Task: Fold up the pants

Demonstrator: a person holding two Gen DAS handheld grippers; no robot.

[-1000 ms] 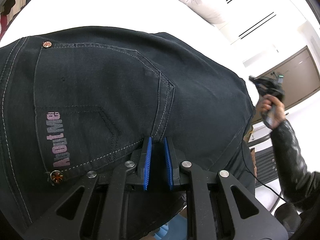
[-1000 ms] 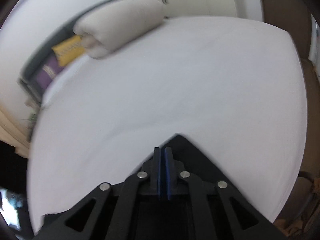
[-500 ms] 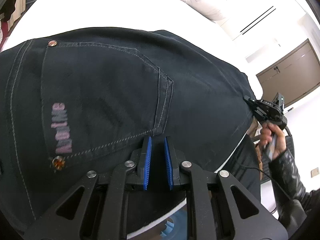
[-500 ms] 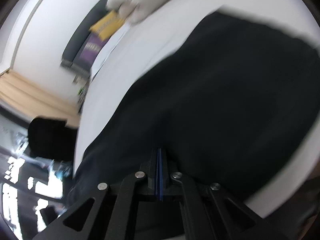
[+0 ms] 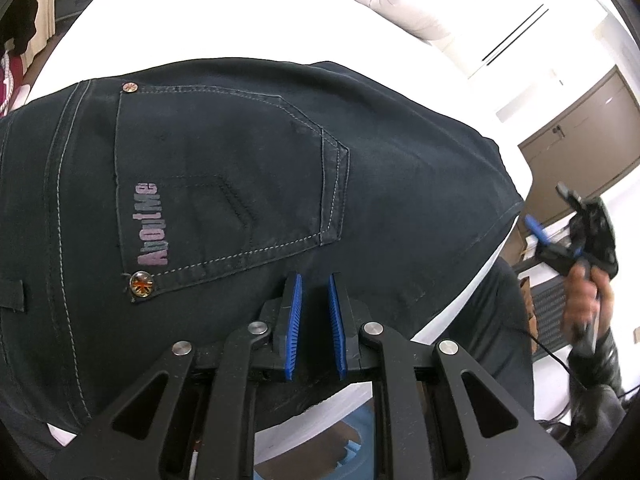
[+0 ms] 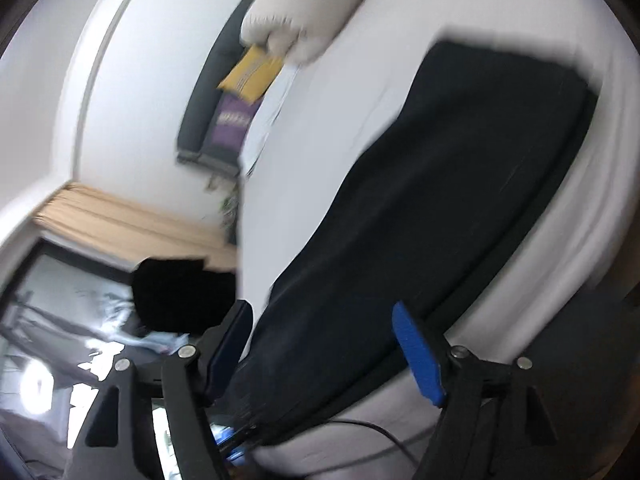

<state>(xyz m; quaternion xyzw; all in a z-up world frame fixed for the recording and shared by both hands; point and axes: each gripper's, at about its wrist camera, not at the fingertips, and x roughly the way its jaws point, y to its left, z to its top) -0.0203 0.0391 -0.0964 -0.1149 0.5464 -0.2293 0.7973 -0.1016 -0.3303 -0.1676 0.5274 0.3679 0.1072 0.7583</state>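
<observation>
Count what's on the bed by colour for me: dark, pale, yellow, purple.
Dark: 1, the pants, lying flat on the white bed.
Pale: 1, the rolled duvet.
Yellow: 1, the yellow cushion at the headboard.
Purple: 1, the purple cushion below it.
Total: 4.
</observation>
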